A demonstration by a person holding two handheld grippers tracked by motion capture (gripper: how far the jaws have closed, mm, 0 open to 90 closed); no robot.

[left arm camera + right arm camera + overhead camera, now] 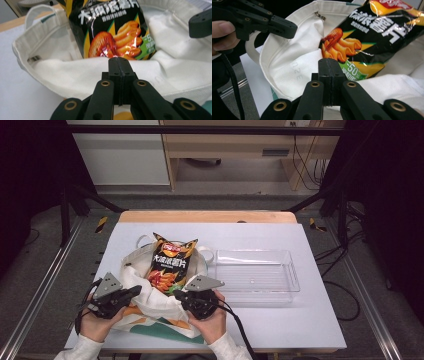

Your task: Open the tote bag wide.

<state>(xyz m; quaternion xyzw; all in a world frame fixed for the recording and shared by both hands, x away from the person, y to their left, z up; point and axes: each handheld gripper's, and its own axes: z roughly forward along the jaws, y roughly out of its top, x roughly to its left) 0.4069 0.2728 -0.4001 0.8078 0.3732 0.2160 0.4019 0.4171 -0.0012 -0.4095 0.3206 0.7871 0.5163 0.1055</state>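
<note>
high view gives us a black and orange chip bag [170,265] lying half inside the mouth of a white tote bag [150,307], its top end sticking out toward the far side of the worktop [310,320]. we see the tote lying flat near the front edge, with green and orange print on its near part.

we find the left hand-held gripper [131,292] at the tote's left rim; in the left gripper view its jaws are pressed together, the white fabric rim just at their tips [120,60], though we cannot tell if cloth is caught. the right hand-held gripper [179,296] sits at the tote's right side, jaws likewise closed flat [329,61] against the fabric edge.

just right of the tote we see a clear plastic tray [292,275].
</note>
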